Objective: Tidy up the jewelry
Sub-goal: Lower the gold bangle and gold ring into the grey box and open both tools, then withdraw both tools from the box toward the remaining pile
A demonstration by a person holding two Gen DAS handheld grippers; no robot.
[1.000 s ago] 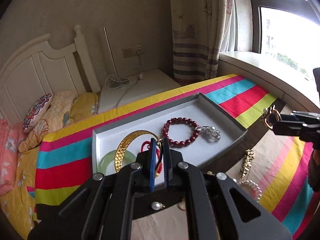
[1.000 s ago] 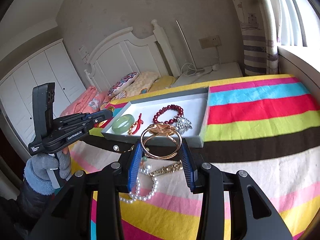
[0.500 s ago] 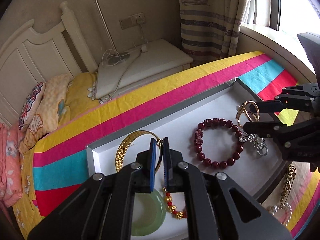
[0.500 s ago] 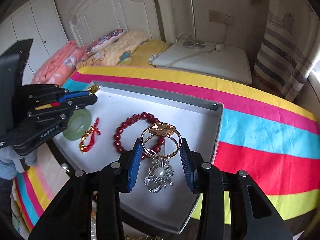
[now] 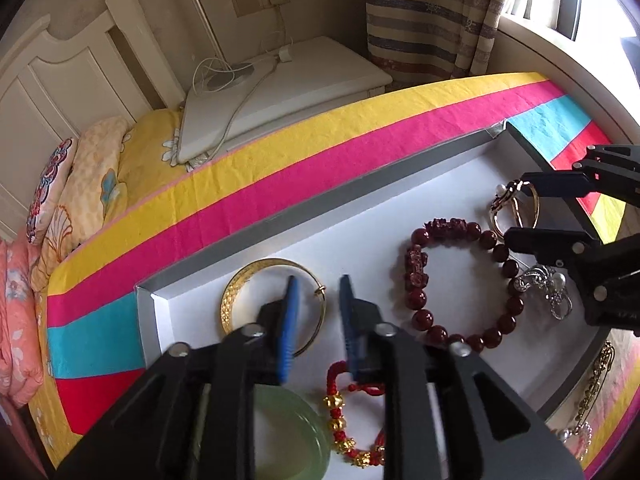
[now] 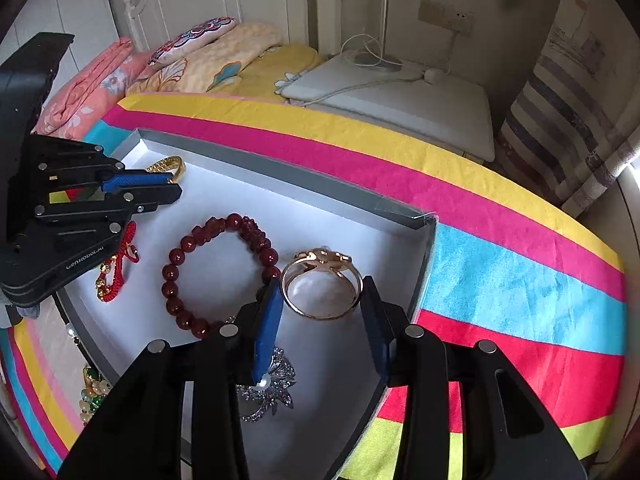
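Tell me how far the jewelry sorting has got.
Done: the red bead bracelet, gold bangle, green bangle, red cord bracelet and silver brooch lie in the white box.

In hand: the left gripper has just opened, nothing between its fingers. The right gripper, jaws just widening, brackets the gold ring bangle in the box.

Left: a chain and pearls outside on the blanket.

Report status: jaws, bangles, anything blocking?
Left gripper jaws just opened, empty, gold bangle in tray under them. Right gripper jaws easing apart around rose-gold bangle, over tray. Nothing blocking; bead bracelet beside it.
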